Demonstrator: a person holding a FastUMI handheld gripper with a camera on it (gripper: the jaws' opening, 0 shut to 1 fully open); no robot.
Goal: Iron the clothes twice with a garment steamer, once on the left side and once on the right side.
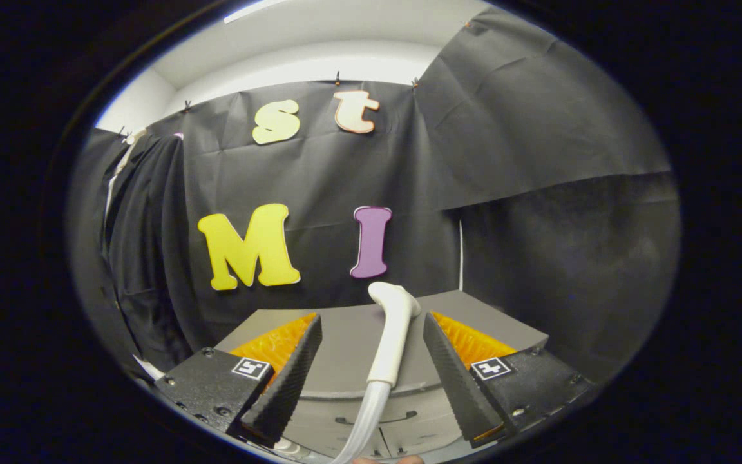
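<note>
While the gripper (371, 361) stands spread, the steamer head (391, 328) sits ungrasped between its fingers; dark clothes (142, 245) hang far left. Judged step: pickup. Next: pinch the handle.

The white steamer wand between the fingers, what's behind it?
Behind the white steamer wand, which stands between the open fingers untouched, lies a grey cabinet top, then the black cloth wall. The wand covers a strip of both.

Claw (371, 374) fingers spread wide, steamer head (393, 328) upright between, untouched.
</note>
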